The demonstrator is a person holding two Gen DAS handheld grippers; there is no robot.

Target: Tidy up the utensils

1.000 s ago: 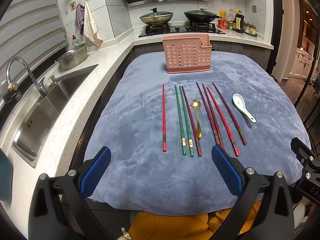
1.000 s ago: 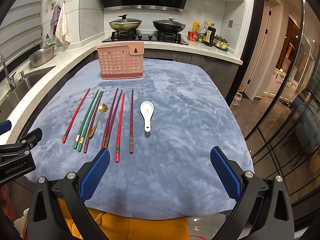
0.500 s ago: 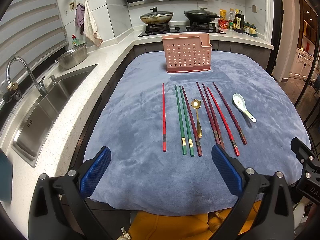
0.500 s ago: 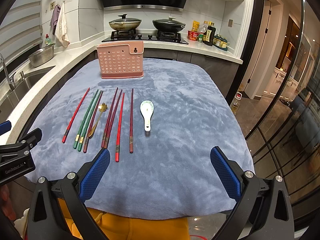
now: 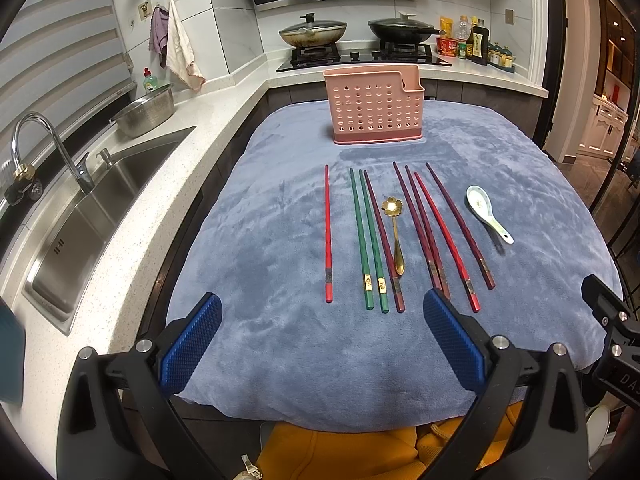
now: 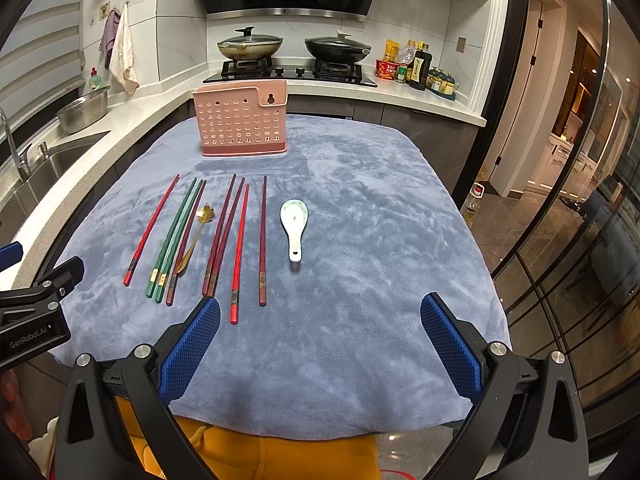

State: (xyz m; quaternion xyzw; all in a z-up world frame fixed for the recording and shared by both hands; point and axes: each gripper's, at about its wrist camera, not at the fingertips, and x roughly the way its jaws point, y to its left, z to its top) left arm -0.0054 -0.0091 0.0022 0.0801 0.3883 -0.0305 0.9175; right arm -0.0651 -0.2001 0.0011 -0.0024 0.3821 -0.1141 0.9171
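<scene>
A pink perforated utensil holder [image 5: 374,106] [image 6: 241,122] stands upright at the far end of the blue cloth [image 5: 272,240]. In front of it lie several chopsticks in a row: a red one [image 5: 327,232] at the left, a green pair [image 5: 366,240], dark red ones [image 5: 424,232] and another red one [image 6: 239,252]. A gold spoon [image 5: 394,236] lies among them and a white ceramic spoon [image 5: 486,214] [image 6: 295,226] lies to their right. My left gripper [image 5: 320,344] and right gripper [image 6: 318,344] hover open over the near edge of the cloth, holding nothing.
A steel sink [image 5: 92,216] with a tap [image 5: 44,148] and a metal bowl [image 5: 146,110] lie along the left counter. A stove with two lidded pans [image 5: 312,34] stands behind the holder. Glass doors [image 6: 580,220] close the right side. Orange clothing [image 6: 260,456] shows below.
</scene>
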